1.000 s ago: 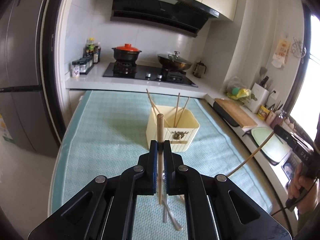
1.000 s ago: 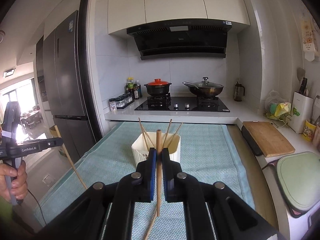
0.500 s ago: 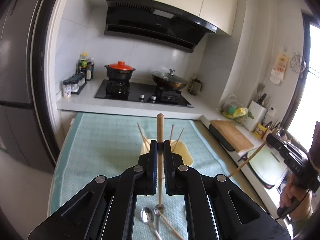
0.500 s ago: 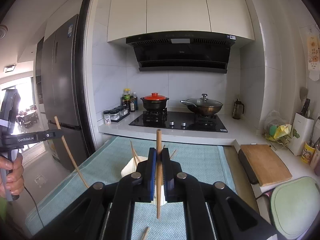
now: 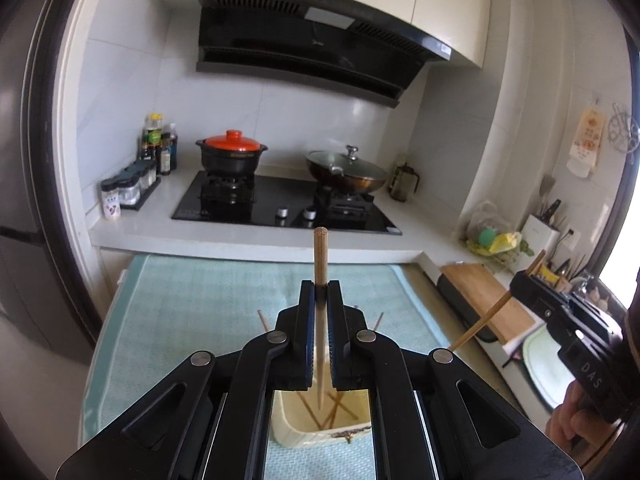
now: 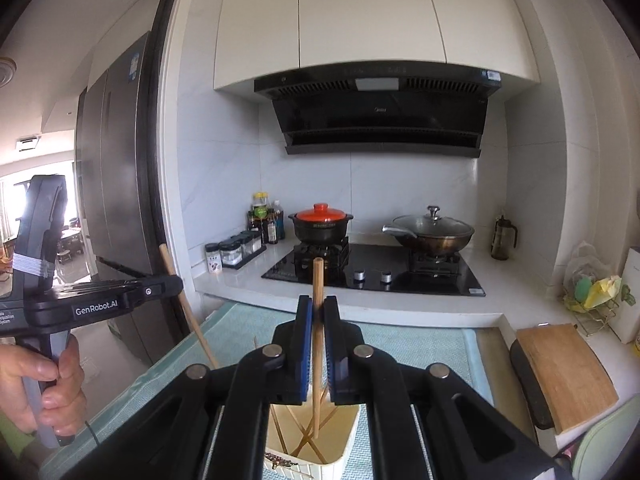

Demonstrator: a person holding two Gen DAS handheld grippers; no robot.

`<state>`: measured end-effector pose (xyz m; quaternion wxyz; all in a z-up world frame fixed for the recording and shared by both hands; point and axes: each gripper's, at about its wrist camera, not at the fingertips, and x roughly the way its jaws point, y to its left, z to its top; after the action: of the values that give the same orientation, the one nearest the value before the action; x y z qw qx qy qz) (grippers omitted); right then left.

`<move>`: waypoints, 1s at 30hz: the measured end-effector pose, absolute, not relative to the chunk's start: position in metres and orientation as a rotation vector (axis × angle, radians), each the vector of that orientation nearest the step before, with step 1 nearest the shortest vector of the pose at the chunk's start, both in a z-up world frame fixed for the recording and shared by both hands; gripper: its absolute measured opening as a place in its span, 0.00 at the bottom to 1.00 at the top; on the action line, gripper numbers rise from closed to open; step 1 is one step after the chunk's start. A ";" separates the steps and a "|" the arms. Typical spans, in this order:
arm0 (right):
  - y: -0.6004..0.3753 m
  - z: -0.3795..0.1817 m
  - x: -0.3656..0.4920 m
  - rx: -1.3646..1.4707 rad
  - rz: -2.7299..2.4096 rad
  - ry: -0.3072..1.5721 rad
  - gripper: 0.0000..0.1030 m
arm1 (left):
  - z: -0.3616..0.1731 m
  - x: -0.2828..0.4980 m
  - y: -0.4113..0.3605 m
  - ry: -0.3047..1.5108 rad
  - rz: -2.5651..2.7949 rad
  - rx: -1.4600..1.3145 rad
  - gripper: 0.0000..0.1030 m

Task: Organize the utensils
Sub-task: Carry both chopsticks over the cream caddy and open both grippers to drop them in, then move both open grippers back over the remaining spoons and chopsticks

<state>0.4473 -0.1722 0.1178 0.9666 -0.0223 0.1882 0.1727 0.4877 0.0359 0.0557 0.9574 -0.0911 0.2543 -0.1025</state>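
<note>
— Left tool (image 5: 321, 292), what's it doing?
— Clamped on a chopstick (image 5: 320, 264), upright, its tip hanging over the open bin (image 5: 320, 434). More sticks lean inside the bin, which stands on the table's teal mat (image 5: 192, 320). At the right edge, the right tool (image 5: 520, 286) pinches its own chopstick (image 5: 484, 322), slanted.
— And from the right wrist?
— Right tool (image 6: 318, 312) grips that chopstick (image 6: 318, 280) nearly upright, lower end dipping into the bin (image 6: 344, 460) among the others. At left, a hand (image 6: 44, 384) holds the left tool (image 6: 174, 286), its chopstick (image 6: 188, 312) tilted beside the mat (image 6: 420, 344).
</note>
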 end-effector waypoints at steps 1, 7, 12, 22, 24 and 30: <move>-0.168 0.107 0.459 -0.050 0.359 0.425 0.06 | 0.047 0.497 0.033 0.541 -0.206 -0.183 0.03; -0.158 0.035 0.524 -0.012 0.378 0.704 0.06 | -0.008 0.538 0.019 0.691 -0.200 -0.191 0.03; -0.156 -0.005 0.558 0.019 0.371 0.817 0.06 | -0.042 0.558 0.010 0.767 -0.184 -0.171 0.04; -0.170 0.037 0.551 0.089 0.366 0.720 0.44 | -0.013 0.529 0.024 0.694 -0.150 -0.163 0.69; -0.176 0.058 0.532 0.062 0.352 0.675 0.44 | 0.004 0.510 0.035 0.667 -0.155 -0.154 0.76; -0.195 0.112 0.438 -0.045 0.340 0.561 0.59 | 0.041 0.400 0.065 0.566 -0.110 -0.006 0.97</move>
<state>0.4385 -0.1953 0.1116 0.9465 -0.0220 0.2753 0.1667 0.4000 0.0655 0.0411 0.9588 -0.0030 0.2790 -0.0544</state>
